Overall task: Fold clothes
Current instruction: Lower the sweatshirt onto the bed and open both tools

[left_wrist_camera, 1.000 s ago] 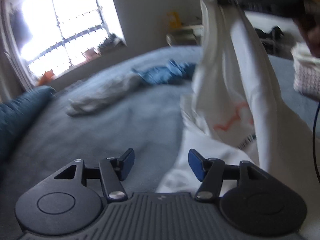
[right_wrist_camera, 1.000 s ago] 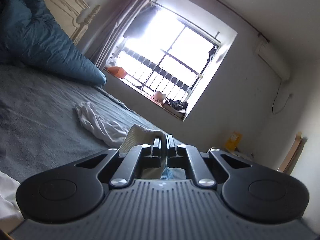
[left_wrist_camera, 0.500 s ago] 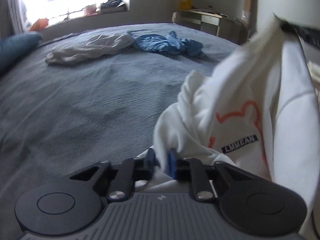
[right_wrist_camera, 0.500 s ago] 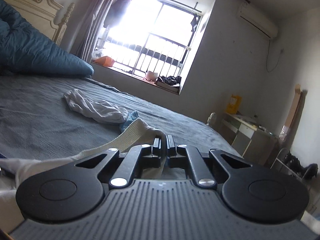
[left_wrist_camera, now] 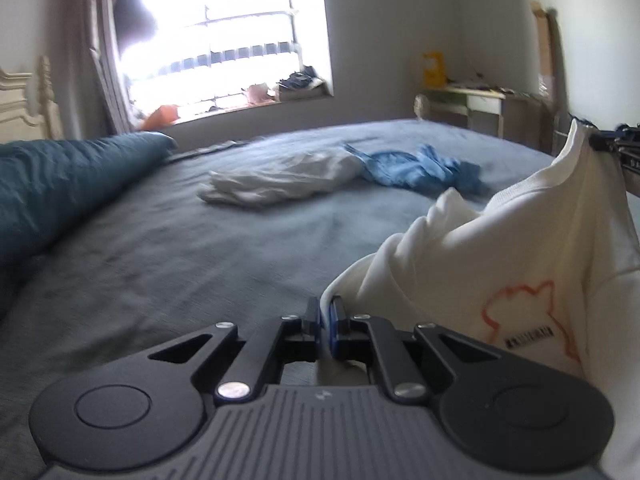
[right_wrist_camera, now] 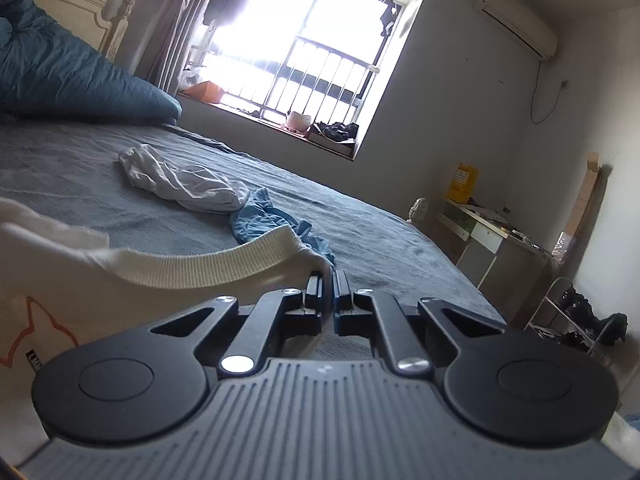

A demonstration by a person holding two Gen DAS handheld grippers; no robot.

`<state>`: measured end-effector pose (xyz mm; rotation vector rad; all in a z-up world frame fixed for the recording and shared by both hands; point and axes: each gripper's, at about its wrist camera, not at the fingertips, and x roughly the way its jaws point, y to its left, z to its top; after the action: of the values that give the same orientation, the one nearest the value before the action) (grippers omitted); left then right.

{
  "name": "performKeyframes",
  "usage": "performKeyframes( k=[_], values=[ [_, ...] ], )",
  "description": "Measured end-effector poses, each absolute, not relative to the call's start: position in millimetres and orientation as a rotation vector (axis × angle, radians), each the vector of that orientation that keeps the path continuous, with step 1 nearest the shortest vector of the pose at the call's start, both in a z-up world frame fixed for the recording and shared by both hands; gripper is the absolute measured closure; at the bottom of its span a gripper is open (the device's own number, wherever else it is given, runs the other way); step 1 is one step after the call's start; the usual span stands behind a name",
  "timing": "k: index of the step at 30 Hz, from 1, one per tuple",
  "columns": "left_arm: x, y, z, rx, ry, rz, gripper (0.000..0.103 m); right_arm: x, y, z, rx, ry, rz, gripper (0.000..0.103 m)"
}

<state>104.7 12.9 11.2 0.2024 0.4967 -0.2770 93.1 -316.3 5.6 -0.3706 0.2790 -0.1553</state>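
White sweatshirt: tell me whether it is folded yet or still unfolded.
Unfolded. The white sweatshirt hangs bunched between the left gripper and right gripper, both shut on its fabric, above the bed.

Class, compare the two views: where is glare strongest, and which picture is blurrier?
Left wrist view: the window is blown out white, and the bed and white shirt look smeared. Right wrist view: its window glares too, but edges stay sharper; straight lines bow outward in both.

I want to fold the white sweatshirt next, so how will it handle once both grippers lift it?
The white sweatshirt will likely be floppy: it sags in folds between the left gripper and the right gripper. Its ribbed hem looks thick, so it may hold better than thin cloth. It probably drags on the bed.
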Motion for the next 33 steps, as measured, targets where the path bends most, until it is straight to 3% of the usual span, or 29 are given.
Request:
performKeyframes(
  k=[13, 24, 26, 27, 28, 30, 31, 32, 33],
  values=[
    [150.2, 66.9, 18.2, 0.157, 0.431, -0.122, 0.098, 215.6, -241.5, 29.4, -0.490, 0.252, -0.137, 0.100],
    [195.4, 83.3, -57.1, 0.132, 0.596, -0.058, 0.097, 289.8, -220.5, -75.7, -0.434, 0.453, -0.137, 0.099],
    [198.8, 81.9, -65.3, 0.143, 0.624, -0.065, 0.090, 297.9, -226.0, -91.0, -0.384, 0.511, -0.142, 0.098],
    [197.9, 81.1, -68.6, 0.145, 0.627, -0.060, 0.082, 302.2, -231.1, -96.1, -0.340, 0.565, -0.137, 0.091],
    [196.7, 80.9, -70.5, 0.147, 0.632, -0.059, 0.062, 306.7, -236.6, -100.8, -0.293, 0.623, -0.131, 0.085],
    [190.4, 83.4, -69.0, 0.130, 0.632, -0.056, 0.041, 308.3, -248.5, -101.9, -0.215, 0.691, -0.125, 0.068],
    [185.8, 86.7, -65.6, 0.111, 0.628, -0.053, 0.035, 304.2, -255.1, -96.8, -0.188, 0.691, -0.127, 0.060],
    [180.2, 90.6, -60.8, 0.087, 0.630, -0.059, 0.032, 300.0, -261.7, -91.7, -0.162, 0.691, -0.129, 0.044],
    [174.3, 93.9, -54.7, 0.064, 0.637, -0.072, 0.027, 292.0, -269.5, -81.9, -0.136, 0.679, -0.130, 0.040]
  ],
)
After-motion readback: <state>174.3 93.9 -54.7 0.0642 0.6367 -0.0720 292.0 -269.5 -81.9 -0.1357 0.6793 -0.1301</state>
